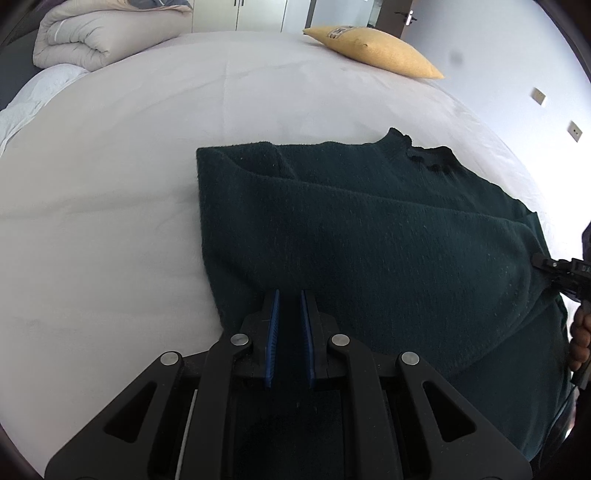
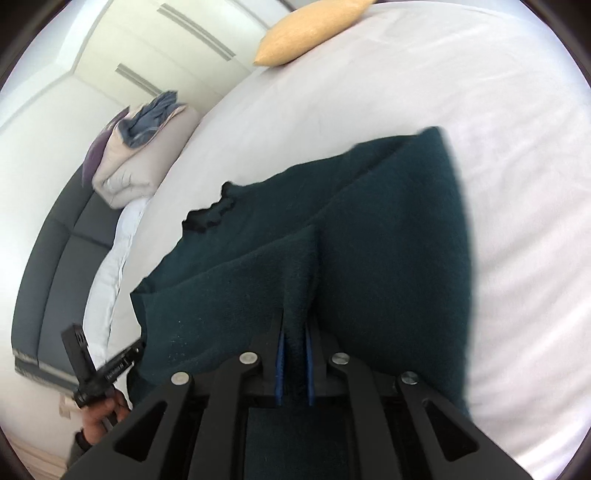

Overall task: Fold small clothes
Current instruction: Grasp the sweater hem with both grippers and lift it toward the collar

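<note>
A dark green knit sweater lies on the white bed, its neckline toward the far side and one sleeve folded across the body. My left gripper sits over the sweater's near hem, its blue pads a small gap apart with dark cloth between them. My right gripper is shut on a raised fold of the sweater, which drapes away from it. The right gripper also shows at the right edge of the left wrist view, at the sweater's side.
A yellow pillow lies at the far side of the bed. A folded beige duvet sits at the far left corner. A grey headboard and white wardrobes show in the right wrist view.
</note>
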The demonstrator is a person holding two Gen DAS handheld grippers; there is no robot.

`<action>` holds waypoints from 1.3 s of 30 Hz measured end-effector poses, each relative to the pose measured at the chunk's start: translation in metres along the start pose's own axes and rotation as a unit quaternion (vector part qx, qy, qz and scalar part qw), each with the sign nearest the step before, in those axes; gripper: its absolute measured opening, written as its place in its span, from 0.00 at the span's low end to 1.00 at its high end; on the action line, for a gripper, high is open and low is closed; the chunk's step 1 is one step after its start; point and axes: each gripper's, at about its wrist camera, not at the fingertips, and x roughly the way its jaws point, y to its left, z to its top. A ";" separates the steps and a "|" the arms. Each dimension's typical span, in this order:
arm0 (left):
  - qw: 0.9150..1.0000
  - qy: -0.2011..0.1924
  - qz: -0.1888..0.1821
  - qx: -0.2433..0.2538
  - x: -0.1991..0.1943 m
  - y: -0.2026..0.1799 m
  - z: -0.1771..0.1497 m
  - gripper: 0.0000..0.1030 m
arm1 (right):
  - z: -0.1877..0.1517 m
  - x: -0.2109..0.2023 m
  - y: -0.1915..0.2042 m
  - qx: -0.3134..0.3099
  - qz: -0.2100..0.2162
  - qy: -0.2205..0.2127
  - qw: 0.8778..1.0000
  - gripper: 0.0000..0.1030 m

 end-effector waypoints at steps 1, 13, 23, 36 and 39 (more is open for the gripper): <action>1.000 0.003 0.006 0.006 -0.004 -0.003 -0.003 0.11 | -0.002 -0.011 0.001 0.007 -0.015 -0.013 1.000 0.14; 0.998 0.005 -0.035 -0.057 -0.054 0.014 -0.073 0.11 | -0.029 0.007 0.059 -0.119 -0.031 -0.002 0.992 0.74; 0.987 0.008 -0.115 -0.110 -0.129 0.049 -0.164 0.80 | -0.095 -0.108 0.026 -0.091 0.033 -0.035 0.995 0.74; 0.989 0.079 -0.096 -0.075 -0.147 0.027 -0.211 0.80 | -0.190 -0.144 -0.037 -0.035 -0.042 0.087 0.995 0.74; 0.990 0.092 -0.089 -0.060 -0.146 0.020 -0.219 0.79 | -0.198 -0.135 -0.036 -0.031 -0.055 0.114 0.991 0.74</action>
